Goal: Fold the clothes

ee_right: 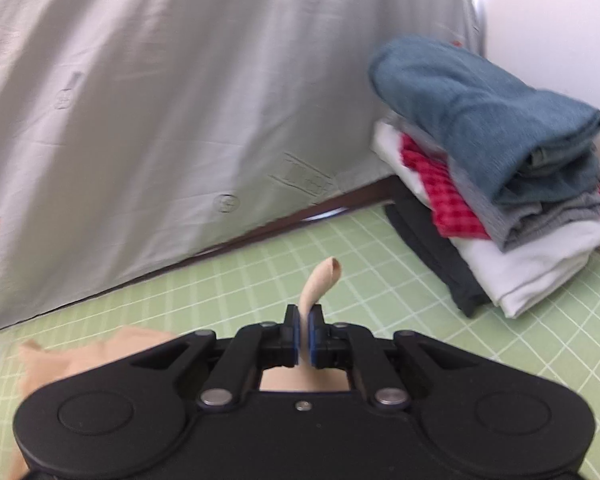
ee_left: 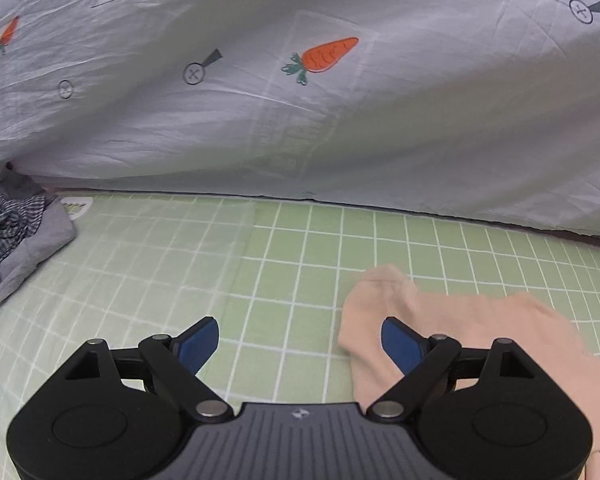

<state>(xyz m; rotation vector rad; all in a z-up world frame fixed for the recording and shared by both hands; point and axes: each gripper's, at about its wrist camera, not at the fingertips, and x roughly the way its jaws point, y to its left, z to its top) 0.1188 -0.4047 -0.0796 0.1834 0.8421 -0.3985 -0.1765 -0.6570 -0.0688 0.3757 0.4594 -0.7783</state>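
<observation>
The left gripper stands wide open with nothing between its blue pads; only the green checked sheet lies under the gap. The peach garment starts just under its right finger and spreads away to the right. Far off to its left sits a crumpled grey and checked heap, and beyond everything hangs a white carrot-print cloth.

The right gripper is clamped tight on a narrow strip of the same garment, which pokes up past its fingertips; the rest of the fabric trails down and off to its left. Ahead and to its right stands a pile of folded clothes.

This looks like mid-fold, with one corner held and the other free. To do it well, the left gripper should probably take the near edge by its right finger, at a matching corner. Then both should move together, keeping the cloth taut, so the fold lands square without wrinkles.
</observation>
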